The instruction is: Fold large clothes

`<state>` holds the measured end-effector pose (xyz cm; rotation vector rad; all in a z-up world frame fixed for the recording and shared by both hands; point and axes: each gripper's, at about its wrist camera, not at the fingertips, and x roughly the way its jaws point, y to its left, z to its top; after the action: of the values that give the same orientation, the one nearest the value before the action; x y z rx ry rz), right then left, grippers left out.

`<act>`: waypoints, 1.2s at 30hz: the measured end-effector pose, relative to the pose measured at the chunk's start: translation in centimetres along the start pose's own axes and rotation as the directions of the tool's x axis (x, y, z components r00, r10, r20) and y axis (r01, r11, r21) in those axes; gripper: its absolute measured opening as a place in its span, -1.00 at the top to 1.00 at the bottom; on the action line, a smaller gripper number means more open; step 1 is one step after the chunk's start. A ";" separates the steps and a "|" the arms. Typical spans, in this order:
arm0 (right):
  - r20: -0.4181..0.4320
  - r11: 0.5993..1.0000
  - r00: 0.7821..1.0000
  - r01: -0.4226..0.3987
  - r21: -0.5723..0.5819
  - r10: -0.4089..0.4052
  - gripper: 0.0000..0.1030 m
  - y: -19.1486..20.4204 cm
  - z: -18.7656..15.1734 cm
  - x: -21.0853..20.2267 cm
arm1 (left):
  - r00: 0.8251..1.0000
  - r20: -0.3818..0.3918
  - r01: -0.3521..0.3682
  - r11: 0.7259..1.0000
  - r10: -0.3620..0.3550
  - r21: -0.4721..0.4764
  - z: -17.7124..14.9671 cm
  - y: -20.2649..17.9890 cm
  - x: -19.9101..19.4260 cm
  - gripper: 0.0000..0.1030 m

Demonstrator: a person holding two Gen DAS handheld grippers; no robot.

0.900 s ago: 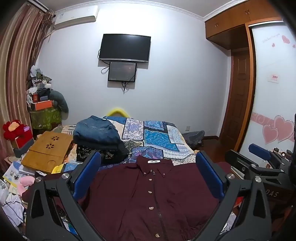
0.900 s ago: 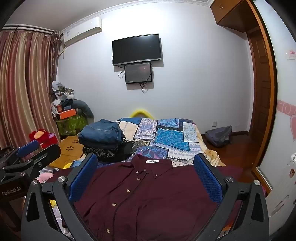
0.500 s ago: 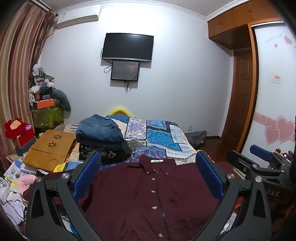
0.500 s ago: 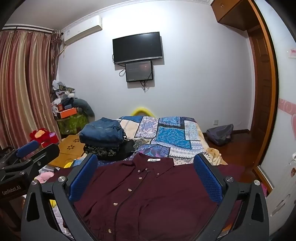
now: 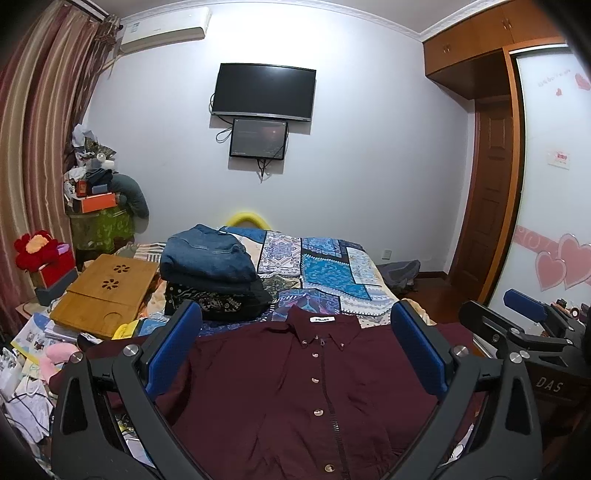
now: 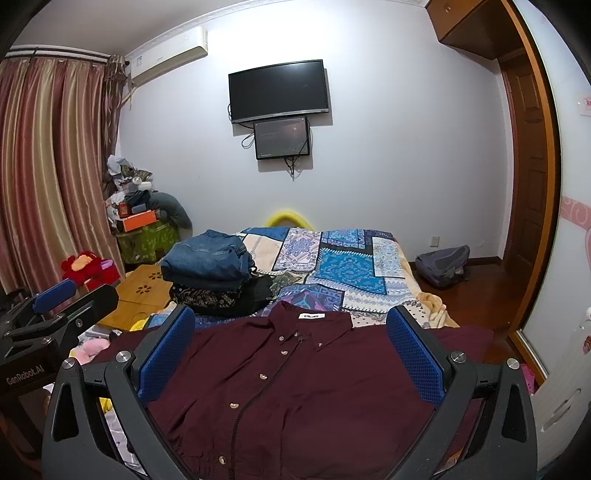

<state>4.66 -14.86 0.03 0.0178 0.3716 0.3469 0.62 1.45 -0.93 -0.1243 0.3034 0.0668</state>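
Left wrist view: one maroon shirt [image 5: 295, 387] lies buttoned and flat on the near end of a patchwork-covered bed [image 5: 325, 269], one stack of folded clothes [image 5: 210, 273] far left of it, two wall screens [image 5: 264, 92] beyond; the left gripper [image 5: 295, 350] stands spread, holding nothing. Right wrist view: the same single shirt [image 6: 295, 387] and stack [image 6: 210, 269], with the right gripper [image 6: 291, 350] likewise spread above the shirt.

Lighting: even, cool indoor light, moderately bright; brightest on the pale lilac wall [image 5: 369, 155] near the white air conditioner [image 5: 166, 31]. Shadows: soft, beneath the black wall-mounted television [image 6: 279, 96]. Focus: sharp throughout. Distortion: strong fisheye bowing at the edges, with black vignetted corners in both views.
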 end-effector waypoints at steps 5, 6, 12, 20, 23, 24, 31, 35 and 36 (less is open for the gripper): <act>-0.003 1.000 1.000 -0.003 -0.001 0.003 -1.00 0.0 0.1 0.1 | 1.000 -0.002 -0.006 1.000 0.006 -0.006 -0.1 0.1 0.1 -0.99; -0.003 1.000 1.000 -0.003 -0.002 0.003 -1.00 0.0 0.0 0.0 | 1.000 -0.003 -0.006 1.000 0.006 -0.007 -0.1 0.2 0.1 -0.99; -0.004 1.000 1.000 -0.002 -0.005 0.002 -1.00 0.2 0.0 0.1 | 1.000 -0.004 -0.007 1.000 0.007 -0.012 -0.3 0.4 0.1 -0.99; -0.007 1.000 1.000 0.000 -0.007 0.000 -1.00 0.3 0.2 0.2 | 1.000 -0.004 -0.008 1.000 0.008 -0.016 -0.3 0.4 0.2 -0.99; -0.008 1.000 1.000 0.000 -0.008 0.000 -1.00 0.2 0.2 0.3 | 1.000 -0.005 -0.009 1.000 0.008 -0.017 -0.3 0.4 0.3 -0.99; -0.007 1.000 1.000 0.001 -0.007 -0.001 -1.00 0.2 0.1 0.2 | 1.000 -0.006 -0.007 1.000 0.007 -0.018 -0.3 0.5 0.2 -0.99; -0.009 1.000 1.000 0.002 -0.006 -0.002 -1.00 0.0 0.1 0.3 | 1.000 -0.009 -0.003 1.000 0.003 -0.020 -0.3 0.7 0.5 -0.99; -0.009 1.000 1.000 0.003 -0.006 -0.003 -1.00 0.1 0.1 0.3 | 1.000 -0.010 -0.005 1.000 0.005 -0.019 -0.2 0.6 0.5 -0.99; -0.009 1.000 1.000 0.003 -0.006 -0.003 -1.00 0.1 0.1 0.3 | 1.000 -0.009 -0.005 1.000 0.005 -0.019 -0.2 0.6 0.5 -0.99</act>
<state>4.97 -14.67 0.05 0.0094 0.3795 0.3452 0.95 2.07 -1.35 -0.1428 0.3123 0.0741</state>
